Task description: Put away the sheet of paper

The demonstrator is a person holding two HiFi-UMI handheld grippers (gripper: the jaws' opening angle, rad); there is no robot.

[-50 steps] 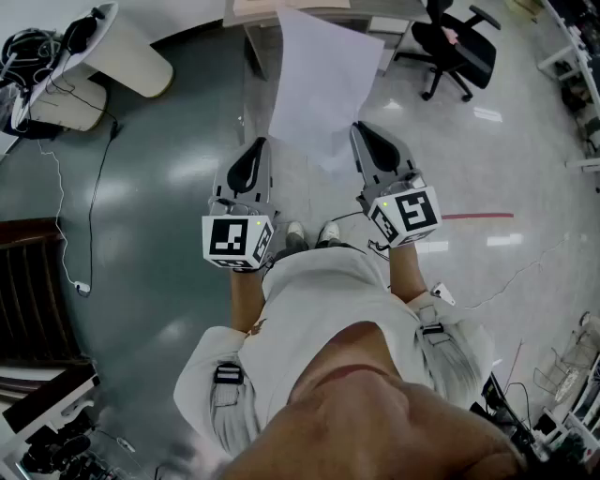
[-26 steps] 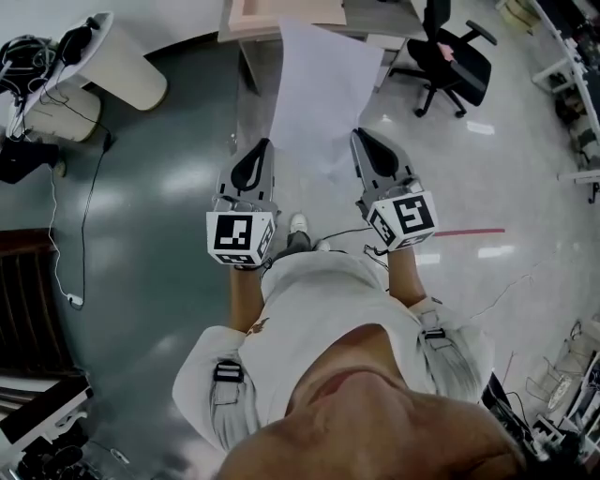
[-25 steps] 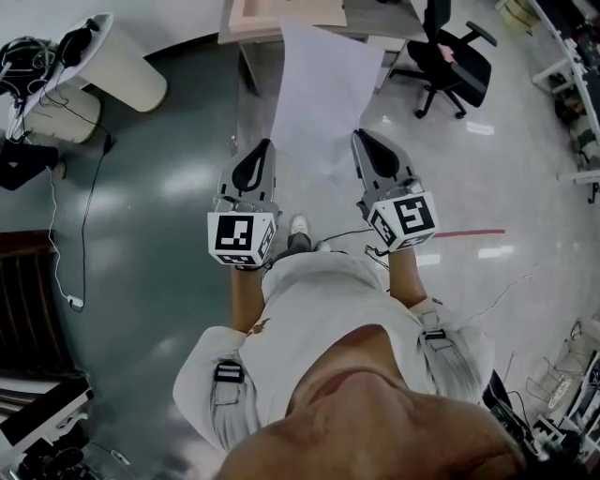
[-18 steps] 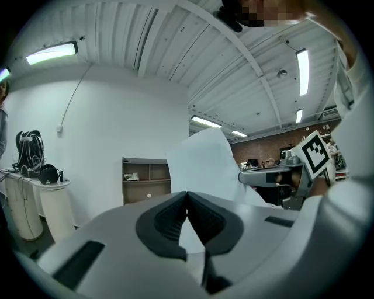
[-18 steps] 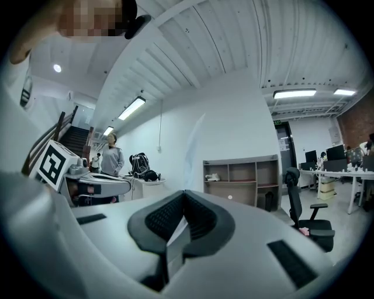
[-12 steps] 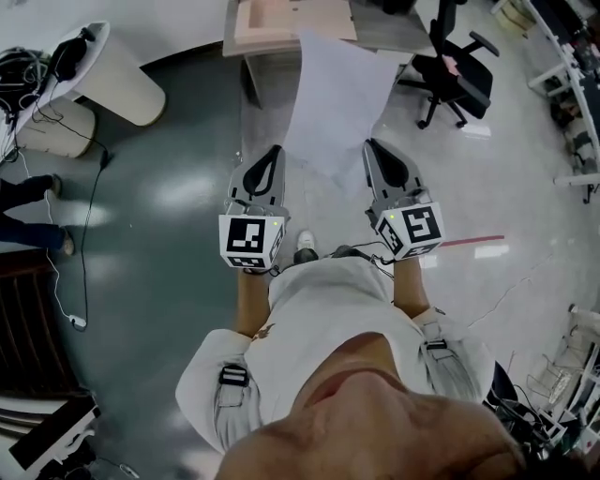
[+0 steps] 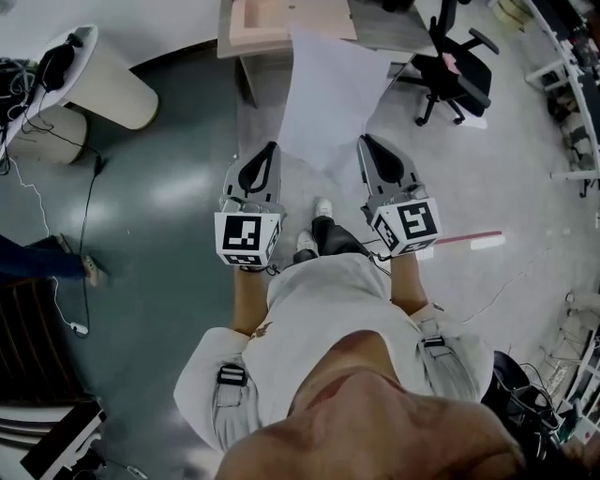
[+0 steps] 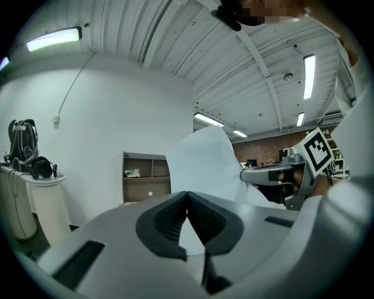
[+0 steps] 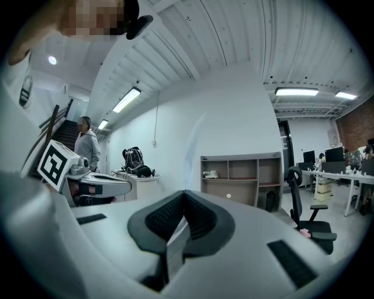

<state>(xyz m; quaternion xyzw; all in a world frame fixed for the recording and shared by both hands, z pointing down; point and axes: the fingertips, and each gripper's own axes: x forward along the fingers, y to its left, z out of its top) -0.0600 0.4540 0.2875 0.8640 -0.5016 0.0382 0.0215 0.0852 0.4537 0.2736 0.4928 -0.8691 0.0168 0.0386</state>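
A white sheet of paper (image 7: 328, 89) stands up between my two grippers in the head view, its lower edge sagging toward me. My left gripper (image 7: 271, 148) is shut at the sheet's lower left corner, and my right gripper (image 7: 364, 141) is shut at its lower right. In the left gripper view the paper (image 8: 204, 163) rises just behind the closed jaws of that gripper (image 8: 187, 194) and shows white in the gap below the tips. In the right gripper view the paper's edge (image 9: 176, 240) runs through the shut jaws of that gripper (image 9: 184, 193).
I stand on a shiny floor. A desk with a pinkish top (image 7: 272, 19) lies straight ahead, a black office chair (image 7: 455, 61) to its right, a white rounded cabinet (image 7: 89, 75) far left. An open shelf unit (image 9: 239, 175) stands ahead. Another person's legs (image 7: 47, 258) are at the left edge.
I have walked forward: the desk and chair have drawn nearer, and the floor has slid back under me. Both grippers keep the same hold on the sheet.
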